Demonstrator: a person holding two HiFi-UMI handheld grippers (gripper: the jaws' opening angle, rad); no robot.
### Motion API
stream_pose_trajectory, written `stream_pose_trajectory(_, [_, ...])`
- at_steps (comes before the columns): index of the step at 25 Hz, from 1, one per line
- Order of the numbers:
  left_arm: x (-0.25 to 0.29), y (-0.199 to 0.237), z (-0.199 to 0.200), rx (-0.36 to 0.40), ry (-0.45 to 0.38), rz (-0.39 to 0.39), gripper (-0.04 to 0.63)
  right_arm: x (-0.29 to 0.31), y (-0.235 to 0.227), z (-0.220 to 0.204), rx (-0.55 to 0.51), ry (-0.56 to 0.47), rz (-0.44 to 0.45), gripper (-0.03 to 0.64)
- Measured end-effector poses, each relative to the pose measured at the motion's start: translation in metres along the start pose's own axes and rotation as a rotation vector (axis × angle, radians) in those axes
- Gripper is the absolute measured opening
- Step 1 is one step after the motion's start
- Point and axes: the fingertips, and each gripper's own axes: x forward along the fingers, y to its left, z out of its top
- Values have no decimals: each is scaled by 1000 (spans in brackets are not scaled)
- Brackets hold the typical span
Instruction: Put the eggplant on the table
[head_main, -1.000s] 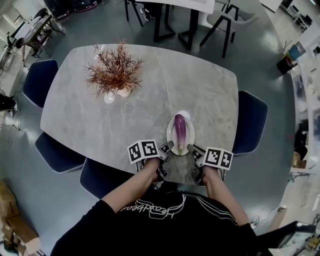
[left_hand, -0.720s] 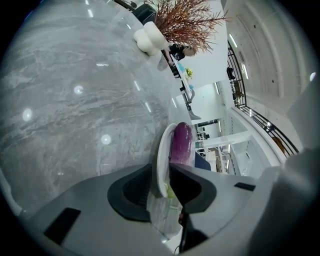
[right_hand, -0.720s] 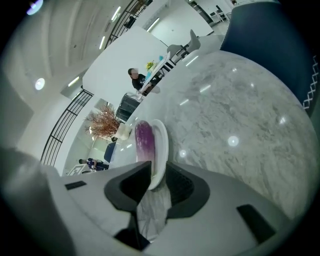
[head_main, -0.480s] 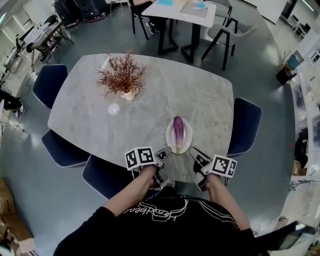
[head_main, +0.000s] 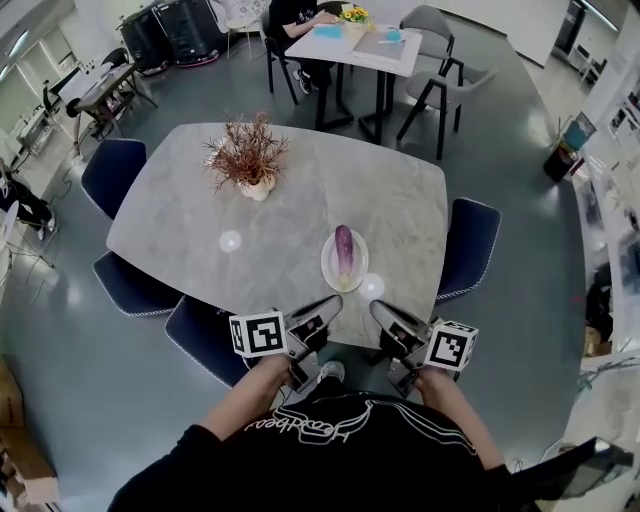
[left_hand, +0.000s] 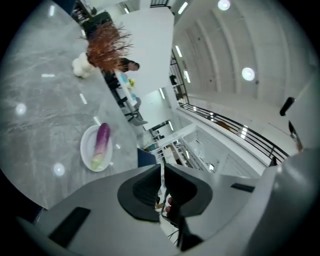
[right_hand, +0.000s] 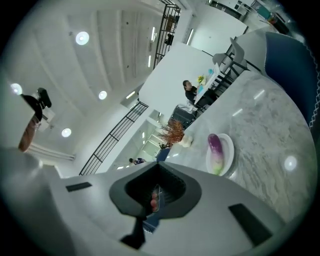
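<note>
while both claws hang near the person's body at the near edge of the worktop, the task looks to be at its very start, with the reach not yet made. the left claw (head_main: 331, 303) has its jaws pressed together, only a thin slit between them and nothing in it. the right claw (head_main: 379, 308) is likewise closed and empty. both tips point inward toward the same spot, well apart from anything they could take. just beyond them the grey marbled worktop (head_main: 290, 215) begins. a little way in from its near edge sits a white oval plate (head_main: 328, 268), and the eggplant (head_main: 343, 247) lies lengthwise on it, purple with a pale green end toward the person. farther off, on the left half, stands a dried reddish plant (head_main: 246, 152) in a small pale vase, and a blue chair (head_main: 470, 243) sits at the right side. the next move calls for one claw, probably the right since the plate lies slightly to that side, to open wide and travel forward and down. it should close across the eggplant's middle, where the smooth rounded skin is least likely to slip, then lift it clear of the plate and set it on bare worktop beside it.
</note>
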Motion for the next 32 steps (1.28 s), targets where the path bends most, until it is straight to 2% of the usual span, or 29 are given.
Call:
stream_pose_trajectory(2, [-8,-33,-10,78,14,-75,18,-17,21,-1,-20,-19,38,6])
stream_pose_trajectory(5, [-20,-72,-30,201,25,-115,9,-47,46,-5,-59,-41,62,6])
stream_pose_trajectory(7, [-26,-97,-48,281,26,-127,9,-70,63,-10,-22,-70,106,6])
stream_pose_trajectory(9, [-30,-117,-70,338,31,-149,9,-92,84,-15,59,-117,188,6])
stream_pose_trajectory(11, [-36,-130,-93,360,33,-163,9,-111,99,-26,41,-128,213,6])
stream_pose_trajectory(14, [-46,-145,-130,390,30,-145,9,-137,106,-54,-100,-78,162,6])
stream_pose_trajectory(17, [-58,-150,-162,416,33,-95,9,-157,119,-77,-150,-55,170,6])
stream_pose_trajectory(21, [-70,-166,-196,437,21,-109,9,-177,130,-99,-264,-23,139,6])
stream_pose_trajectory(26, [-89,-189,-211,525,16,-87,9,-185,150,-117,-412,23,98,6])
stream_pose_trajectory(28, [-97,-194,-211,524,11,-85,9,-186,157,-122,-459,34,89,7])
stream_pose_trajectory(32, [-113,-200,-219,519,14,-95,9,-187,166,-134,-461,29,109,6])
